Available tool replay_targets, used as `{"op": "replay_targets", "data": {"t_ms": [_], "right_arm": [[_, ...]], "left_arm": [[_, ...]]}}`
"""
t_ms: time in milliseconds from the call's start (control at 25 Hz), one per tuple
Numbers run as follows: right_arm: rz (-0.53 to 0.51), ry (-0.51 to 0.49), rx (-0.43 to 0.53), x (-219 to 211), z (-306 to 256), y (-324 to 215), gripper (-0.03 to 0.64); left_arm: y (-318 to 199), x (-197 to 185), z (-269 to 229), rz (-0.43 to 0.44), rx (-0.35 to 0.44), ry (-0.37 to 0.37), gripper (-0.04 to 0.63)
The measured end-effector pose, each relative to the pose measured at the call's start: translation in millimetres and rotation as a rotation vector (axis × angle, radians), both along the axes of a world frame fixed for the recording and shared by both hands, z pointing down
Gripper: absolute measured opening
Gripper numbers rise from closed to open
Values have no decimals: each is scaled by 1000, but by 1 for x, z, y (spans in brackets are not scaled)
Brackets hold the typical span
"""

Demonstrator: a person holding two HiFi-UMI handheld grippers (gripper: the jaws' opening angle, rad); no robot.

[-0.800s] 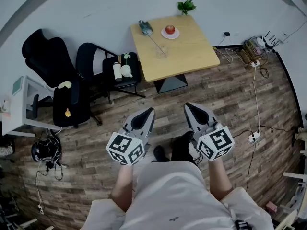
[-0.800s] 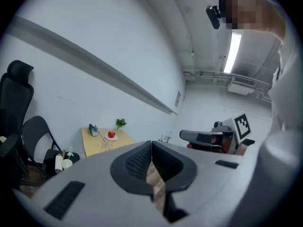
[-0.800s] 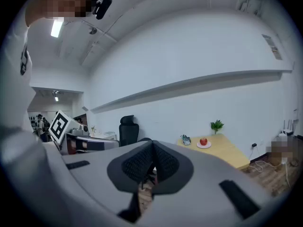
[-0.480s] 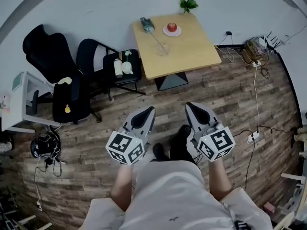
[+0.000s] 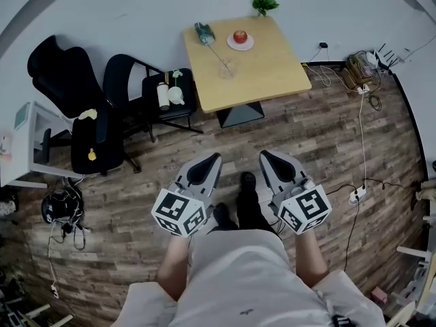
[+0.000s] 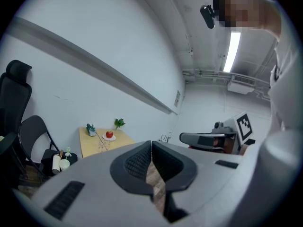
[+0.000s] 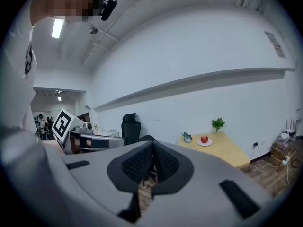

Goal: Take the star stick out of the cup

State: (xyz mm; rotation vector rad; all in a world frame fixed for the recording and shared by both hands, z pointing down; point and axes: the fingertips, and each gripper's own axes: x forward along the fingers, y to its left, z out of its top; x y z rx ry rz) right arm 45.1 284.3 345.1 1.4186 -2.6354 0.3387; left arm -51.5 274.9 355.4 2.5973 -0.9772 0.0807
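Both grippers are carried low and near level in front of the person, well short of the desk (image 5: 266,80). The left gripper (image 5: 206,162) has its jaws together with nothing between them. The right gripper (image 5: 271,158) is likewise closed and empty — a carrying posture suited to the approach, not to grasping. The cup (image 5: 204,34) sits at the far left corner of the desk. The star stick (image 5: 219,56) leans out of it toward the desk centre, its outer end apparently resting on the desktop; the detail is too small to confirm. An apple (image 5: 240,37) on a plate (image 5: 250,45) sits near the far edge, beside the cup, and a plant (image 5: 264,7) stands behind that edge. The near half of the desk is bare, giving room to reach in over the near edge. The wooden floor (image 5: 320,138) between person and desk is open. Chairs (image 5: 129,90) crowd the left side and cables (image 5: 361,80) the right, so a straight approach is judged safest. The working gripper must be opened before contact.
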Motion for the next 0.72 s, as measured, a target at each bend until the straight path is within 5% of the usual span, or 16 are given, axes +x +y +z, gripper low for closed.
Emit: {"op": "replay_targets", "data": {"t_ms": [720], "right_arm": [[-127,-14,16,31,-8,-115,76]], "left_arm": [[-110,45,-19,-51,45,-56,12]]}}
